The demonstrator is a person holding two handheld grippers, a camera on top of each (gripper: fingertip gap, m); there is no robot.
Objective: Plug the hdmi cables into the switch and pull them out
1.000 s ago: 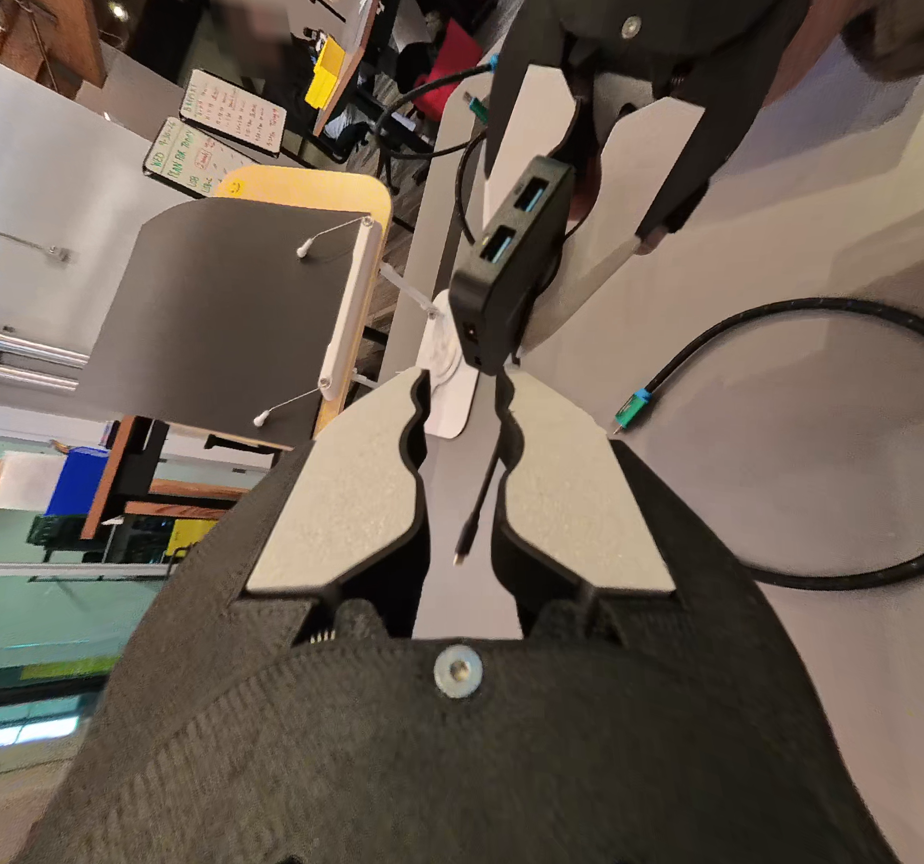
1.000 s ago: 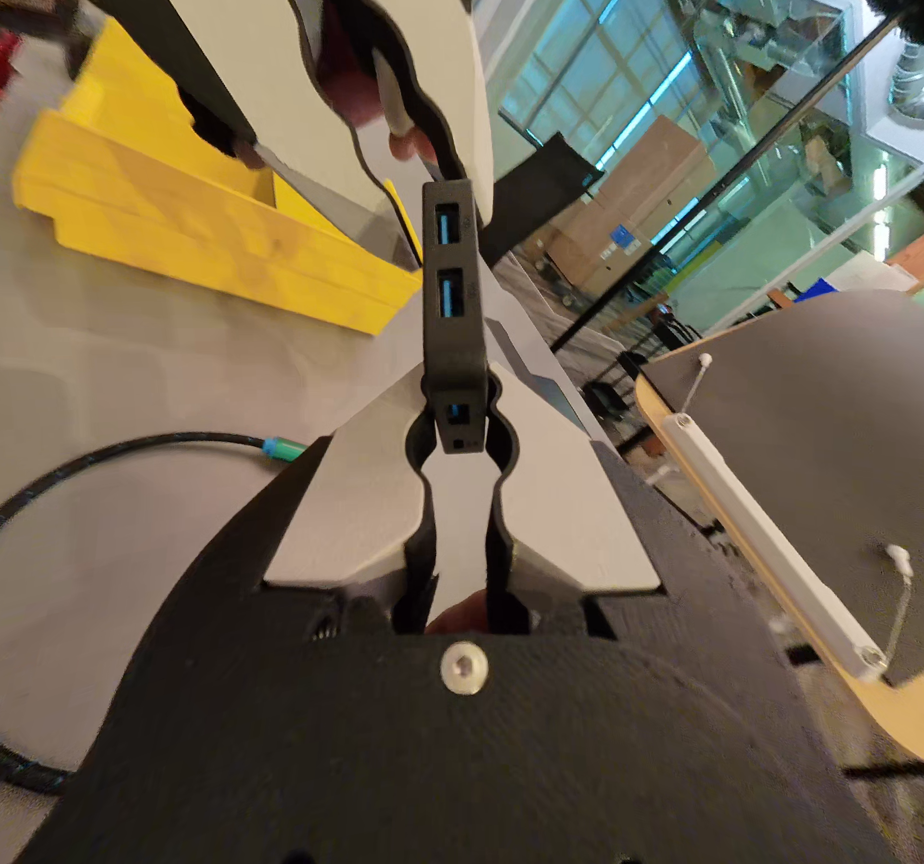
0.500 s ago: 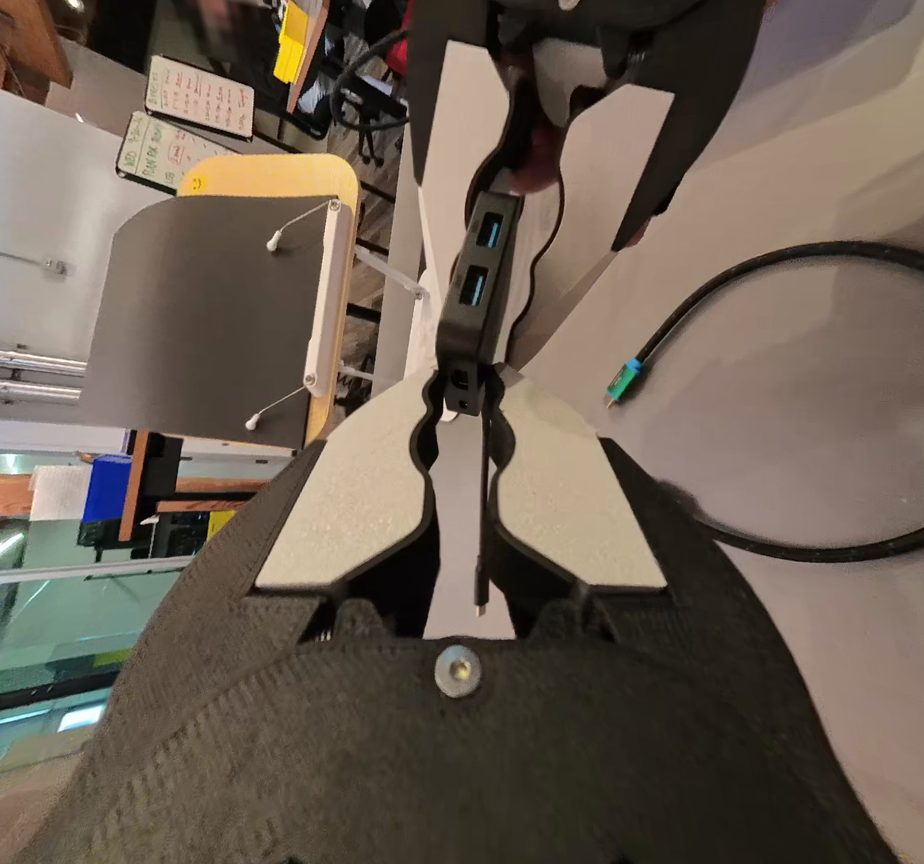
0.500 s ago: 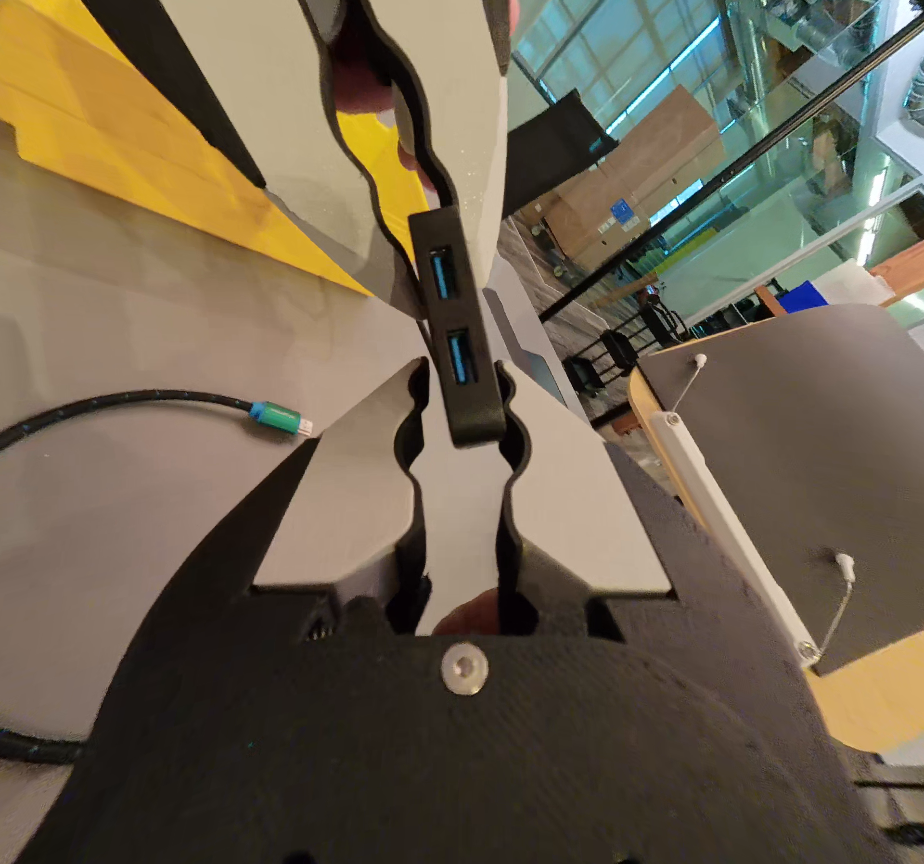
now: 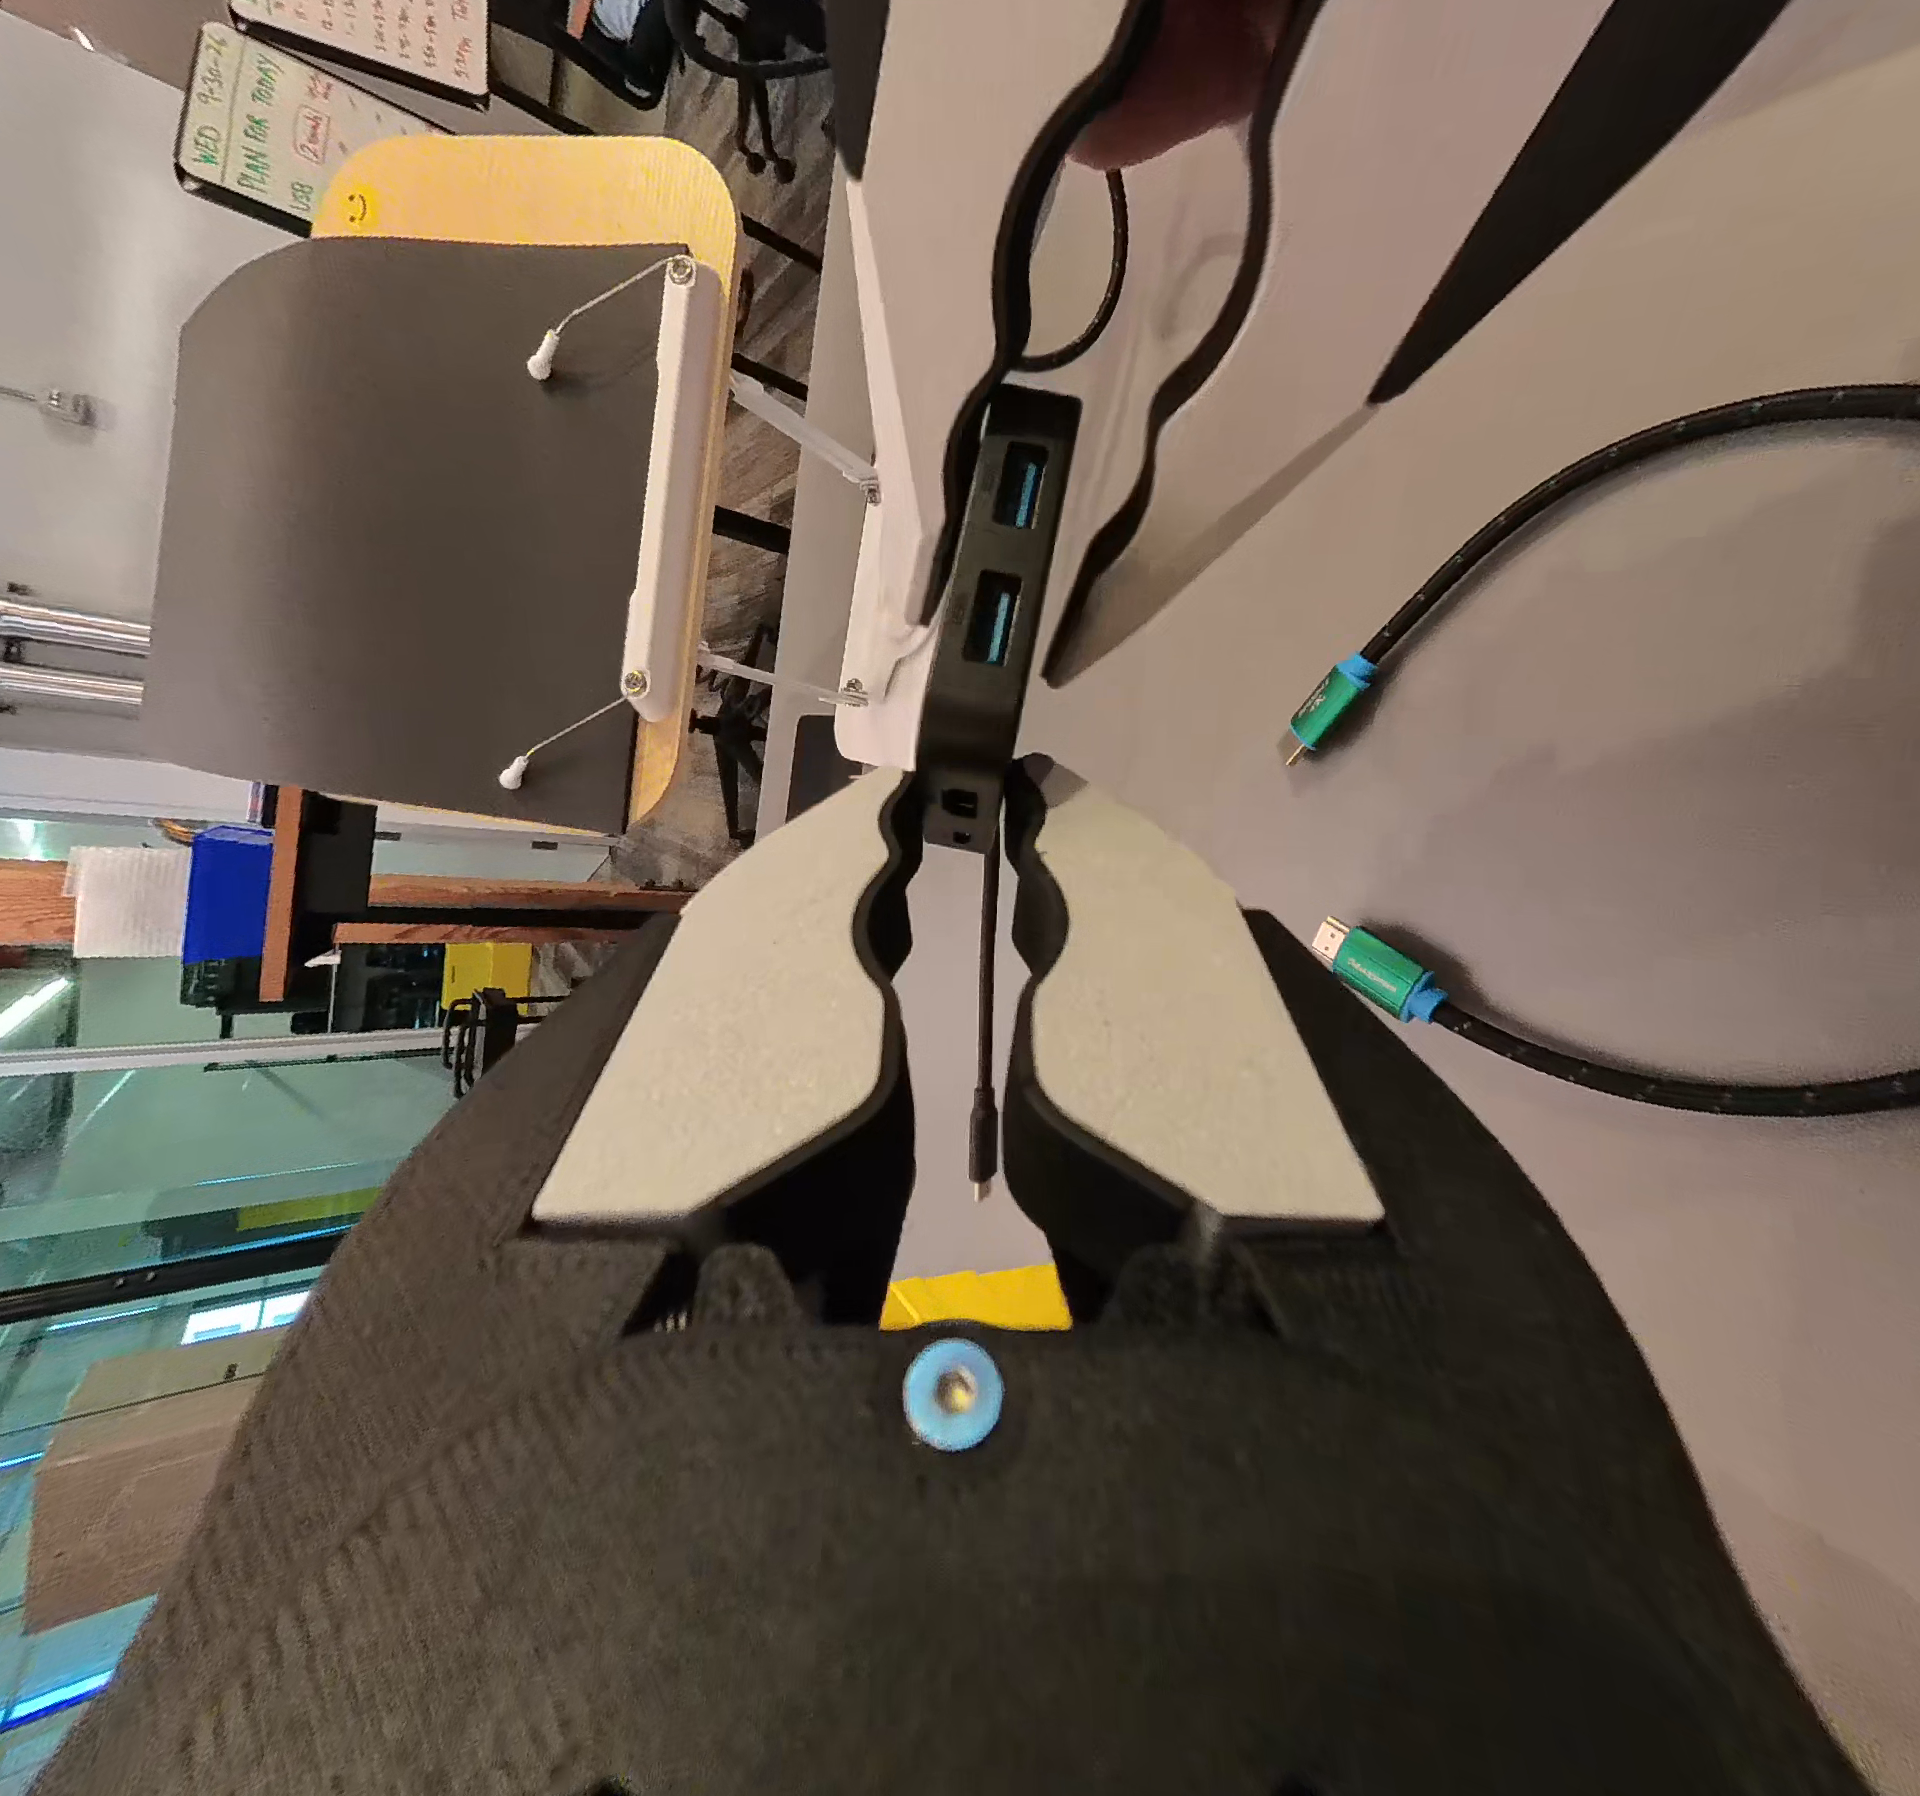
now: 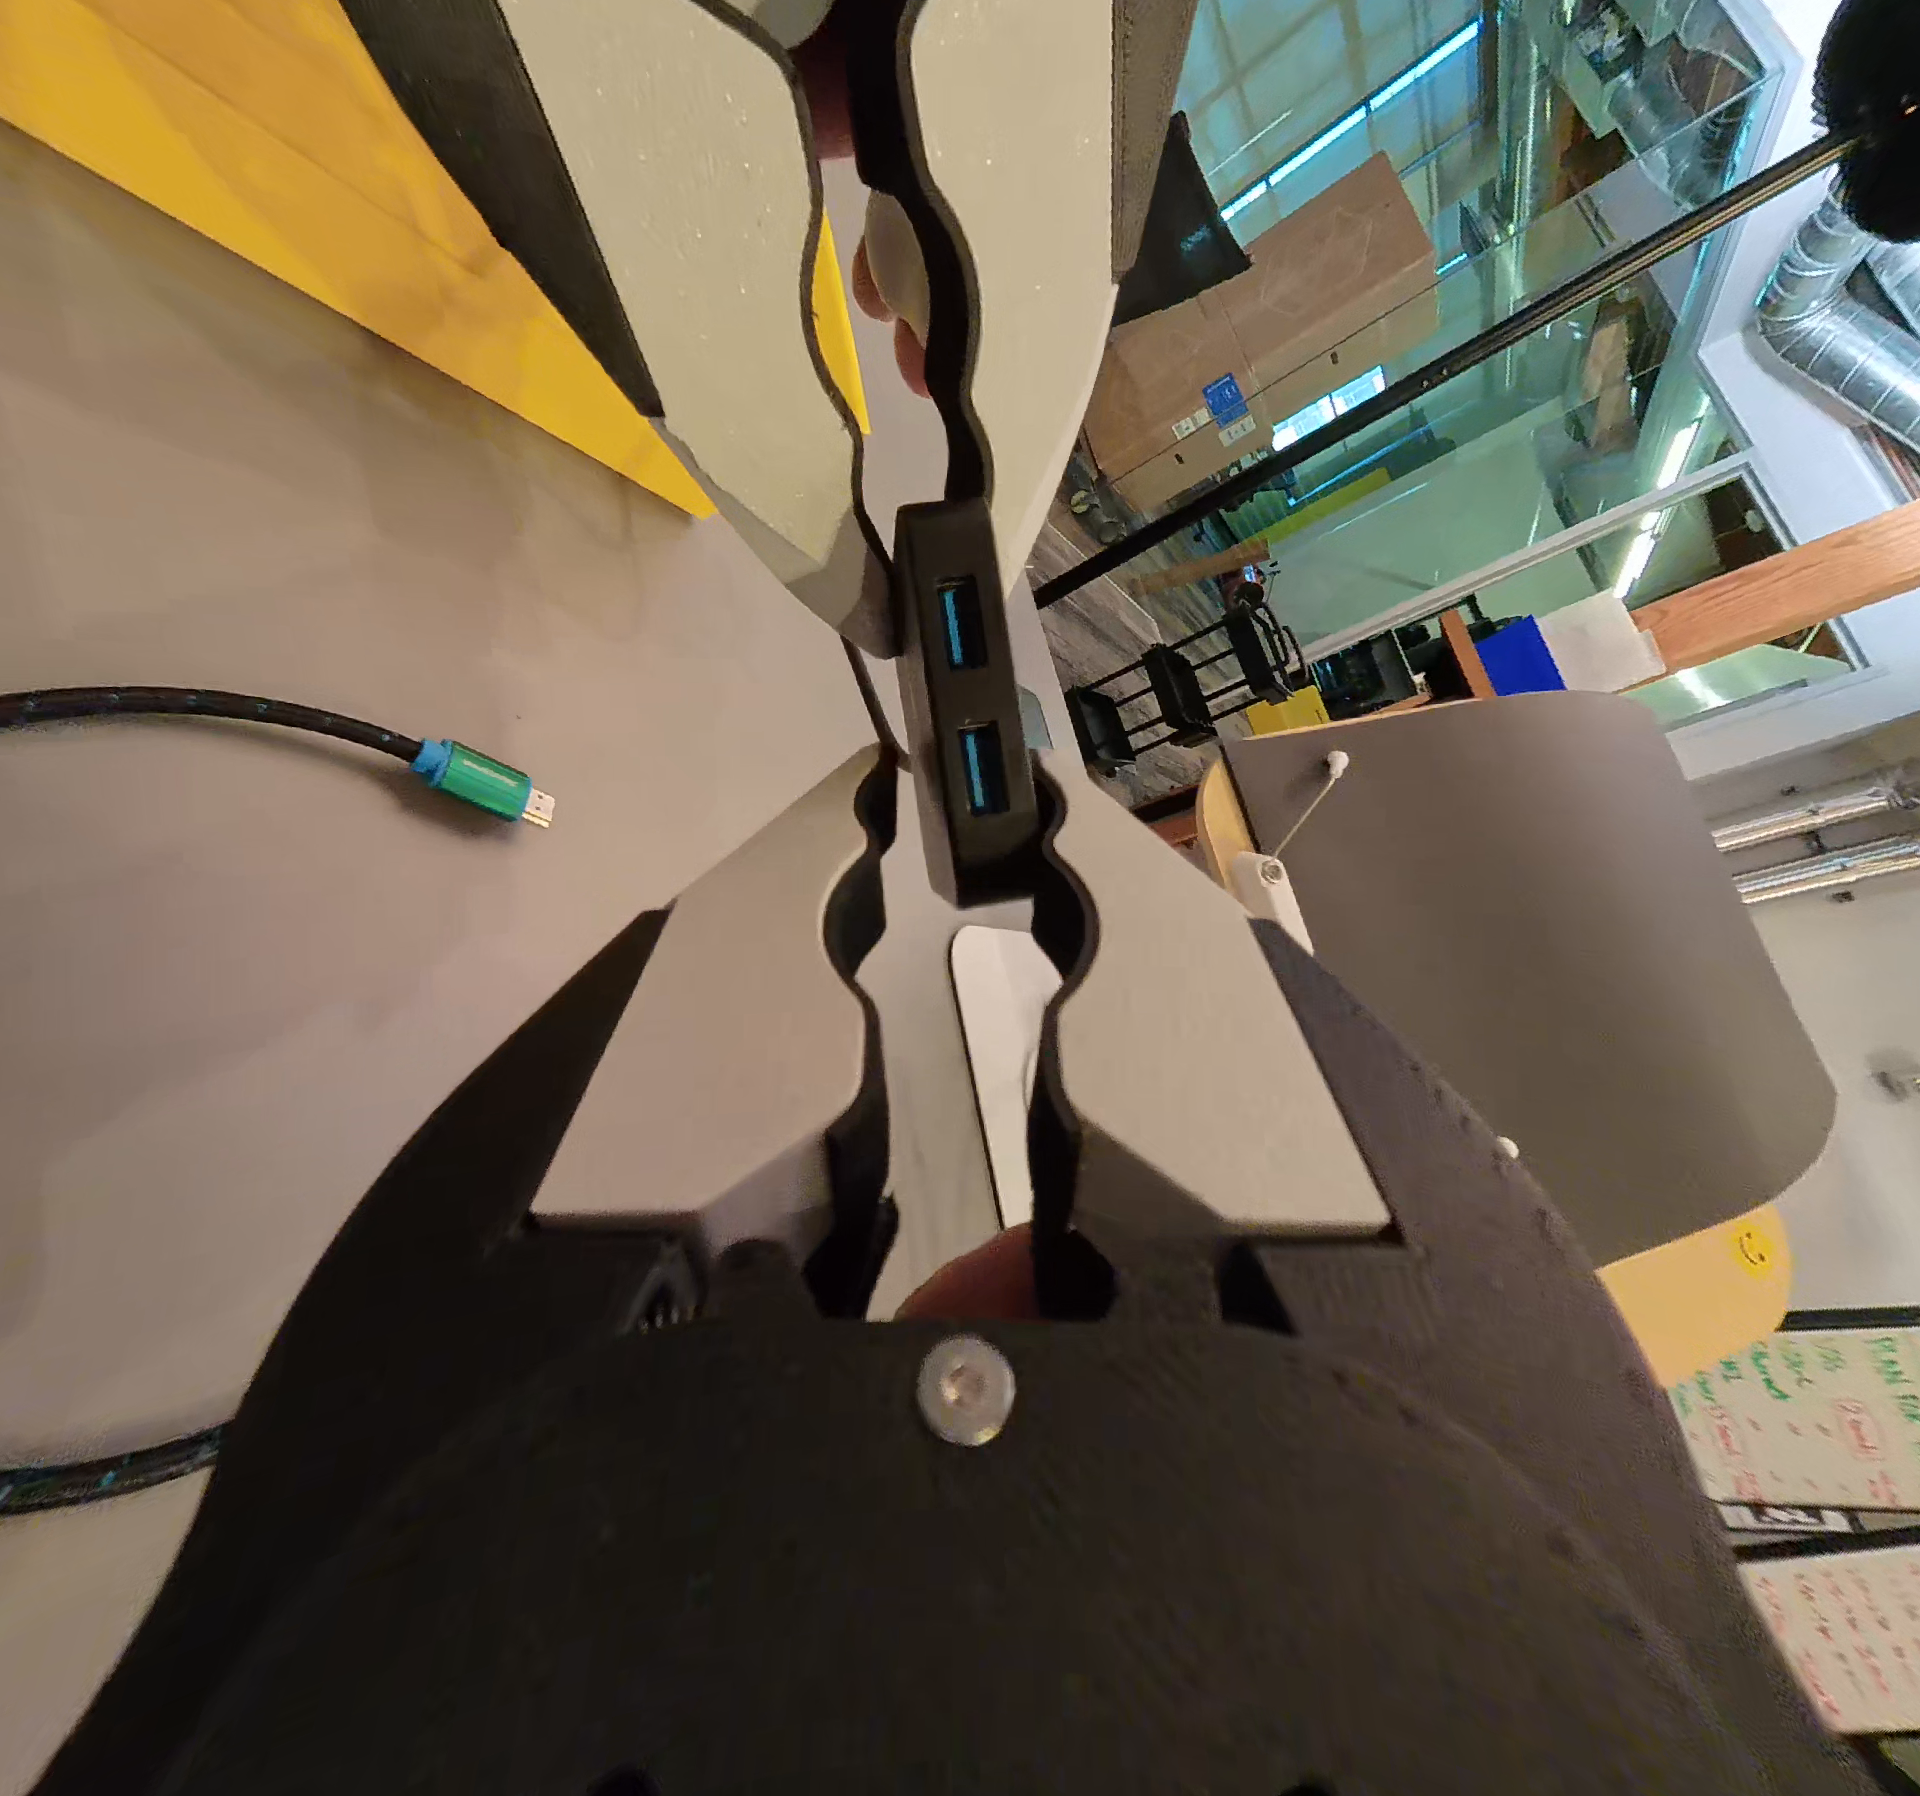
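Holding the switch (image 5: 987,593) up off the grey surface (image 5: 1558,551), both grippers grip it at once: the left gripper (image 5: 961,816) has its jaws narrowed onto one end, where a thin pigtail lead (image 5: 985,1019) hangs from the switch into the gap between the fingers, and the right gripper (image 6: 961,847) has its jaws pinched on the opposite end. The switch is a slim black block, its two blue ports facing each camera.

Neither HDMI cable is plugged in. Two green plugs lie on the surface to the right of the switch in the left wrist view, one (image 5: 1325,702) farther off and one (image 5: 1377,977) just beside the left gripper's body; the right wrist view shows a green plug (image 6: 483,782) left of the switch.

This looks like a handover or re-grip. To do it well, one gripper should keep a firm, square hold clear of the port that the plug needs, before the other lets go to fetch a plug. The pigtail lead must stay out of the jaws, or it could tug the switch askew.
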